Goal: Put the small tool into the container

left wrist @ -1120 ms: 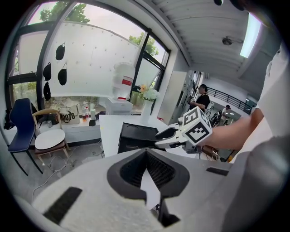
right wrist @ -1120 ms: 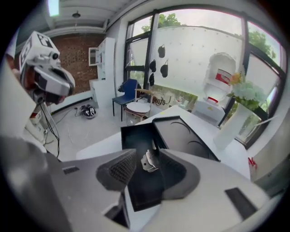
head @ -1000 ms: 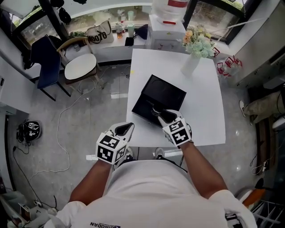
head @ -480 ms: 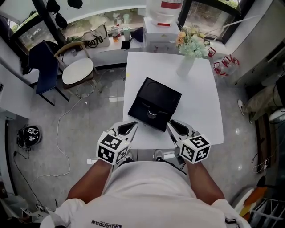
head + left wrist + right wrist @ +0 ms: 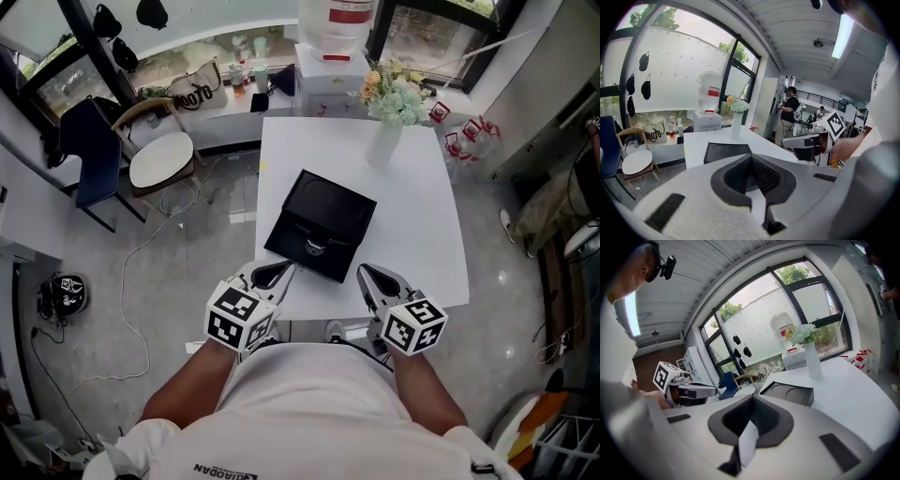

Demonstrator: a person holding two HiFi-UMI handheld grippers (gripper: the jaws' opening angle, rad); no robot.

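My right gripper [image 5: 367,273] sits at lower centre-right of the head view, with its tips at the lower edge of the white table [image 5: 427,216]. Its jaws are pressed together with nothing between them, and they have just been closing. My left gripper [image 5: 282,270] is at lower centre-left, near the table's lower left corner. Its jaws are also together and hold nothing. The two grippers are apart from each other, one to each side of the container's lower corner.

The black container [image 5: 333,202] lies askew in the middle of the table, clear of both grippers. The tool [image 5: 314,247], a small pale metal piece, lies inside it in the lower section, the part nearest my grippers. I can't make out its shape. In both gripper views the container's farther section shows two shallow round hollows.

A white vase [image 5: 382,143] with flowers stands on the table toward the upper right, well apart from the container. A chair [image 5: 161,157] with a round white seat stands on the floor at upper left, off the table.
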